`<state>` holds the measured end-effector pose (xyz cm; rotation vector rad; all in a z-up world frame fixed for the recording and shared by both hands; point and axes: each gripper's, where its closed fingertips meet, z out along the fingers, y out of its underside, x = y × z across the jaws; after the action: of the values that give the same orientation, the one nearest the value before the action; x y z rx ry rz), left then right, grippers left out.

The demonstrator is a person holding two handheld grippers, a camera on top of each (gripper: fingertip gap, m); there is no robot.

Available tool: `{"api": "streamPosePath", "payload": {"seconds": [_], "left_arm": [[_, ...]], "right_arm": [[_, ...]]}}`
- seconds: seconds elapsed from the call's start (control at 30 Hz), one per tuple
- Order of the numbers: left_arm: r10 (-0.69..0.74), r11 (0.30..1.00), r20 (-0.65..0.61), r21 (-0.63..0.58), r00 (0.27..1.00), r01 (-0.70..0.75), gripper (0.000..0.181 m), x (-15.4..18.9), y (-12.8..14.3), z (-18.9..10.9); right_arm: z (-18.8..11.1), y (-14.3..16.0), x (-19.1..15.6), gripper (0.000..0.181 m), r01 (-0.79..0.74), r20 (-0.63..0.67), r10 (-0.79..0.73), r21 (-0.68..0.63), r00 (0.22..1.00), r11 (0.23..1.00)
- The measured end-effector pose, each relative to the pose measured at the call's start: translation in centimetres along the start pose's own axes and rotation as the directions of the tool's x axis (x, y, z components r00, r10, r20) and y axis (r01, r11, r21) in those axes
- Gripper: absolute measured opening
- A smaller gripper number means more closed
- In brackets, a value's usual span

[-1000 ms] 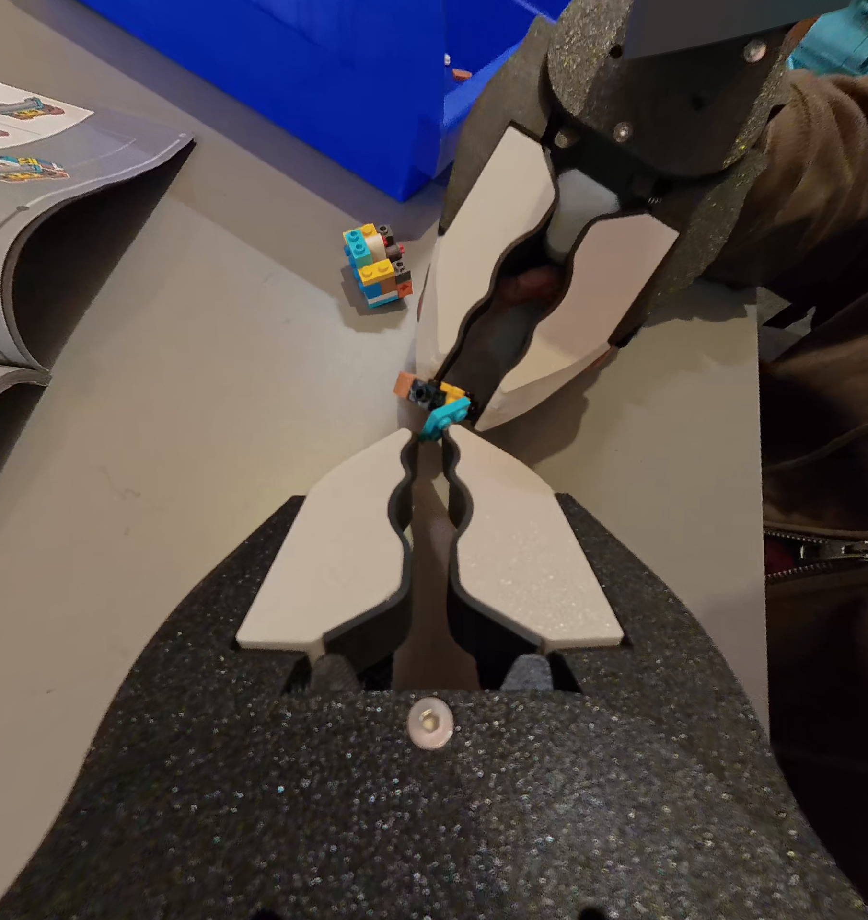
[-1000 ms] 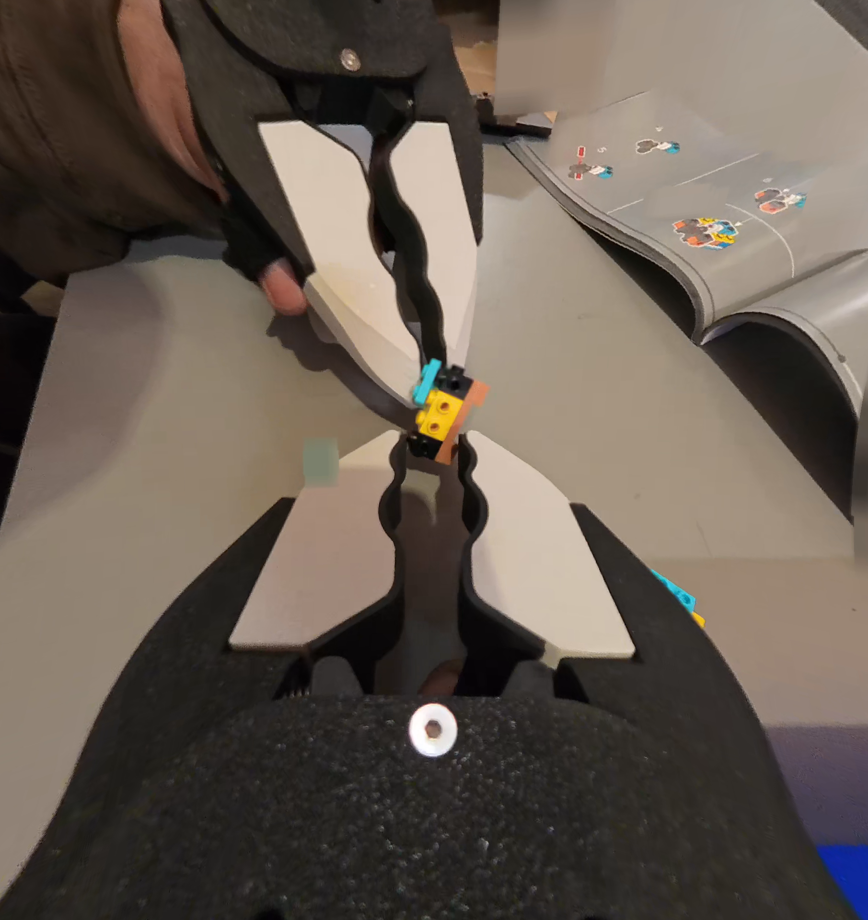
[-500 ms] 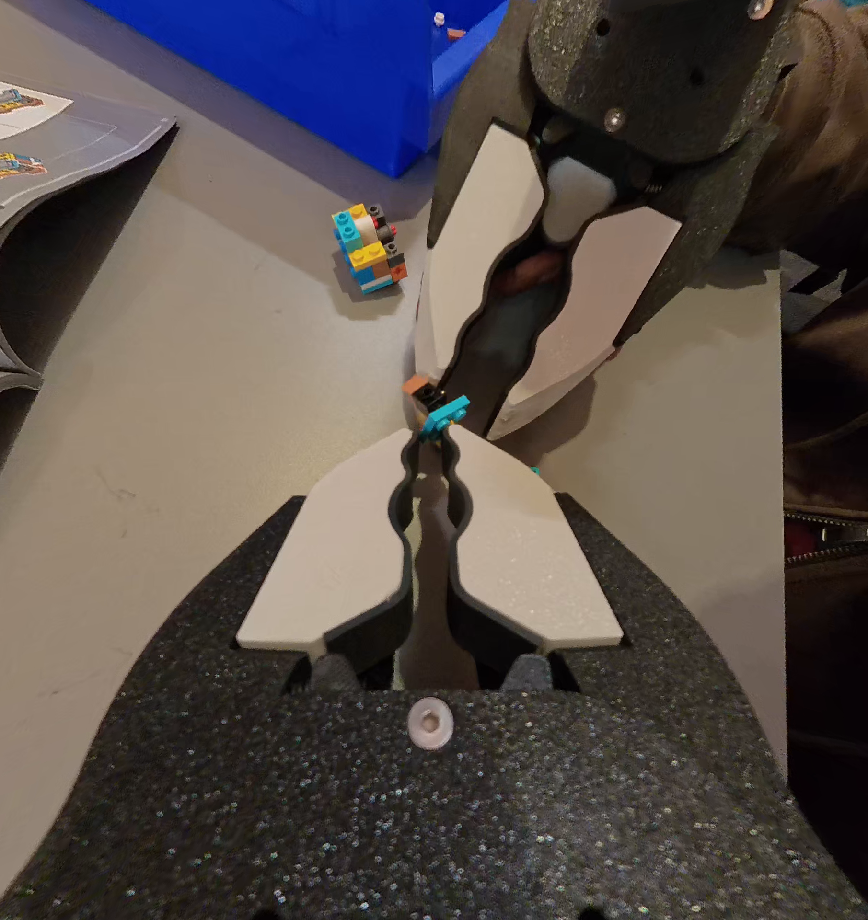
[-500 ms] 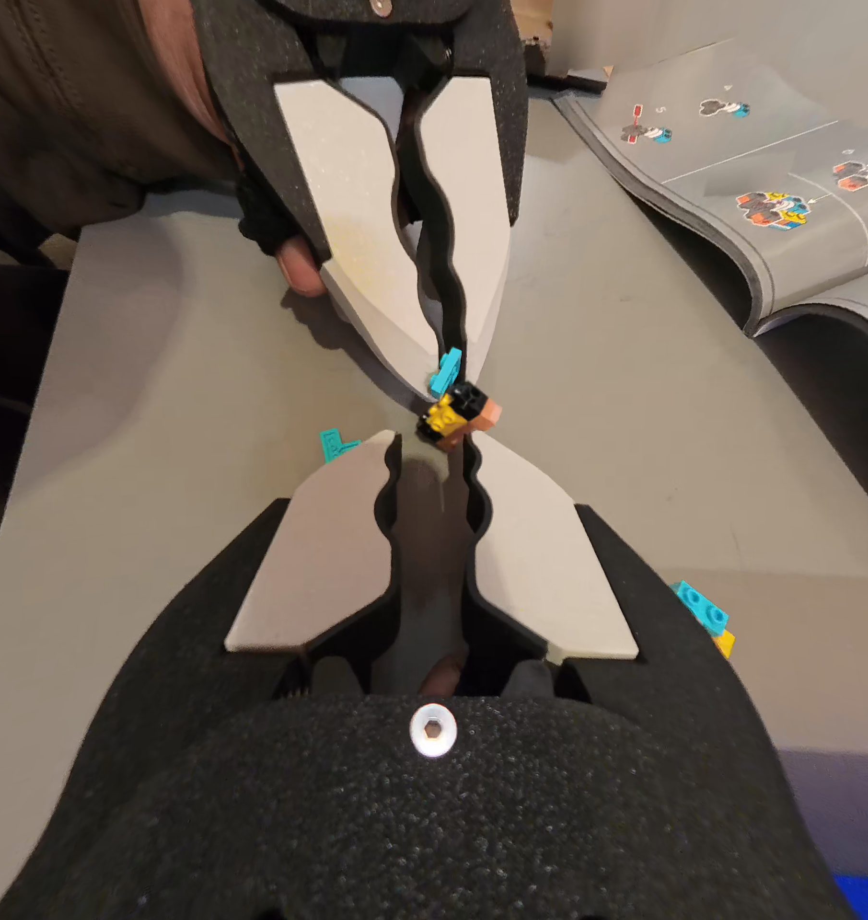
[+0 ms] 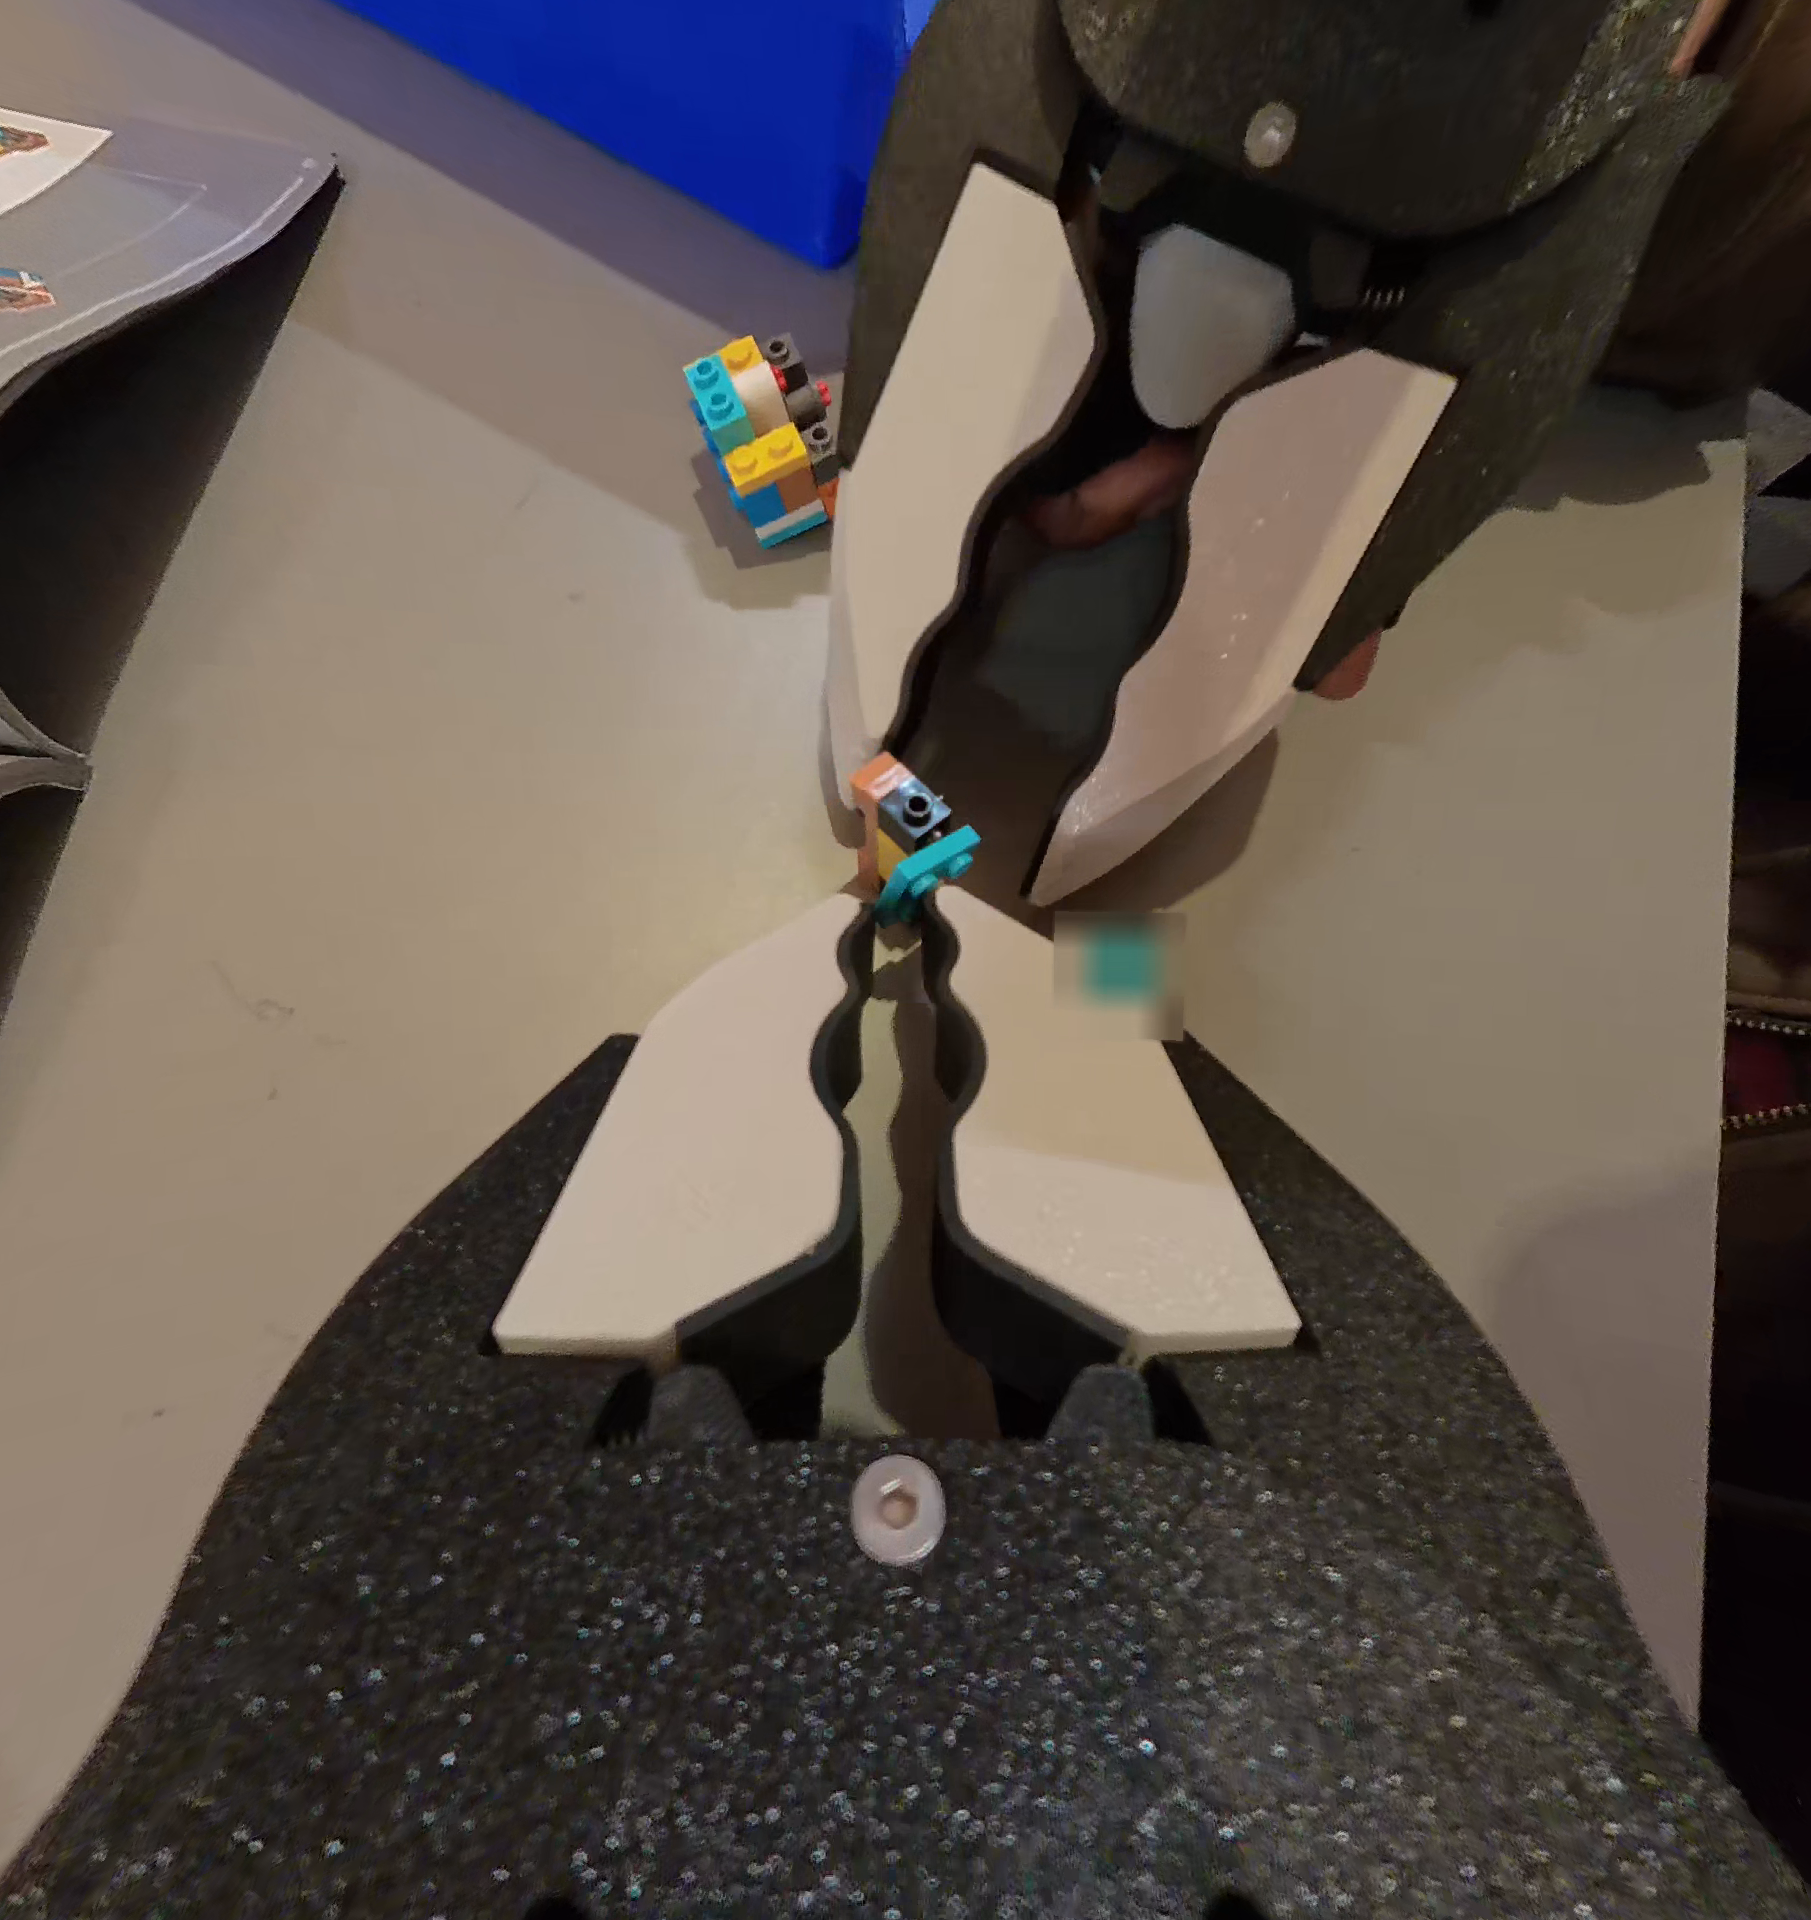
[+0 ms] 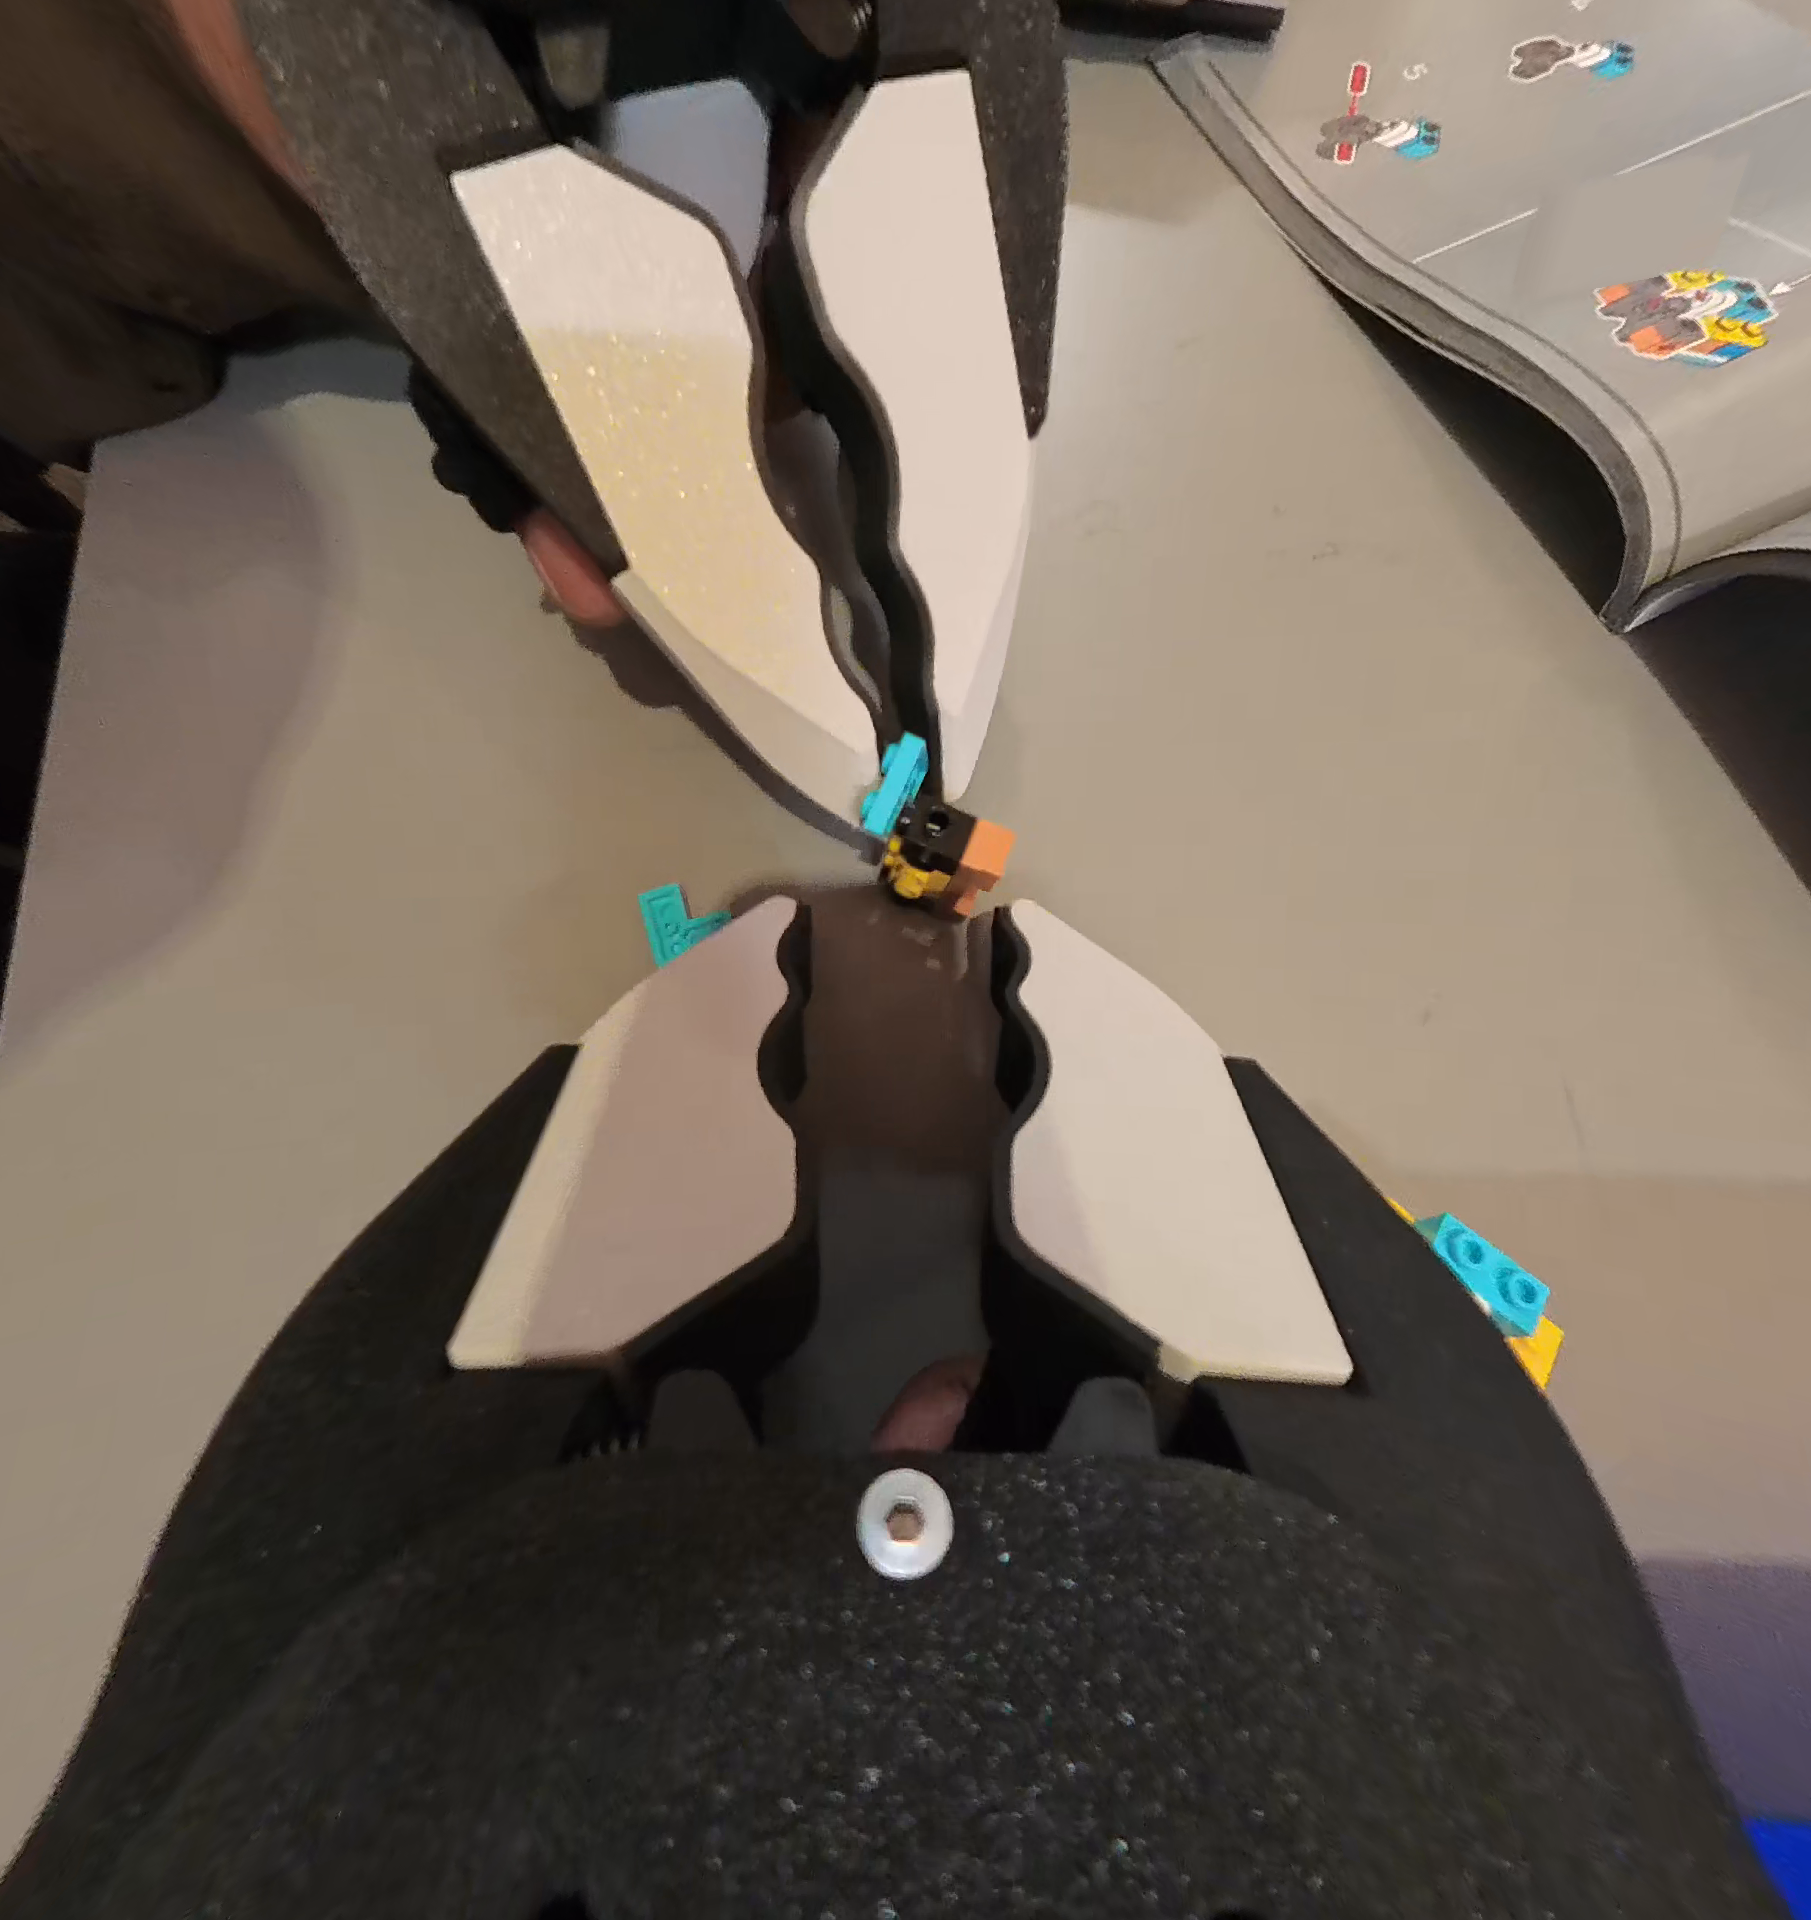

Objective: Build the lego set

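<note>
Matte grey table (image 5: 413, 831), glossy booklet (image 6: 1659, 312) curling at one o'clock in the right wrist view. Your left gripper (image 5: 896, 914) pinches a studded teal plate (image 5: 927, 871) fixed to a small orange-black-yellow lego cluster (image 6: 948, 852). Your right gripper (image 6: 896, 909) gapes wide, the cluster at its tips. Finished blocky assembly (image 5: 766, 442) sits at eleven o'clock in the left view.

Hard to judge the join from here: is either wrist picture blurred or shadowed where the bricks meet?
Left wrist view: small brick cluster sharp, teal plate clear; a mosaic patch sits right of it. Right wrist view: cluster slightly soft, over dark shadow between the right tongs; left tongs' upper part motion-blurred.
</note>
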<state>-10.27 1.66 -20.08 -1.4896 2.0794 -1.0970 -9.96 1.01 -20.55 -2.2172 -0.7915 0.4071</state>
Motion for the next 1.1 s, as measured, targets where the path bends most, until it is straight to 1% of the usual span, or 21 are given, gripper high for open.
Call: {"api": "streamPosePath", "payload": {"seconds": [0.2,0.43,0.5,0.6,0.8,0.9,1.1], "left_arm": [[0.037,0.999,0.021,-0.022,0.999,-0.037,0.008,-0.2,0.4,-0.1],[0.085,0.996,0.047,-0.036,0.995,-0.083,0.008,-0.4,0.5,-0.4],[0.091,0.995,0.053,-0.046,0.994,-0.089,0.008,-0.5,0.6,-0.4],[0.112,0.992,0.07,-0.059,0.991,-0.108,0.008,-0.7,0.7,-0.4],[0.164,0.985,0.114,-0.066,0.98,-0.157,0.008,-1.0,0.1,-1.2],[0.171,0.984,0.122,-0.07,0.978,-0.163,0.008,-1.1,0.0,-1.4],[0.186,0.981,0.135,-0.086,0.973,-0.176,0.008,-1.2,0.2,-1.6]], "right_arm": [[0.2,-0.3,-0.2,0.034,-0.041,0.019,0.041,0.008,0.999,0.999],[0.8,-0.4,0.5,0.025,-0.037,-0.026,0.036,-0.016,0.999,0.999],[1.0,-0.5,0.5,0.025,-0.038,-0.019,0.037,-0.018,0.999,0.999],[1.2,-0.8,0.5,0.02,-0.035,0.002,0.035,-0.014,0.999,0.999],[1.2,-1.3,0.3,0.019,-0.113,0.123,0.113,-0.01,0.986,0.994],[1.3,-1.3,0.1,0.02,-0.108,0.164,0.11,-0.018,0.98,0.994],[1.6,-0.9,-0.1,0.031,-0.022,0.108,0.027,-0.04,0.994,0.999]]}}
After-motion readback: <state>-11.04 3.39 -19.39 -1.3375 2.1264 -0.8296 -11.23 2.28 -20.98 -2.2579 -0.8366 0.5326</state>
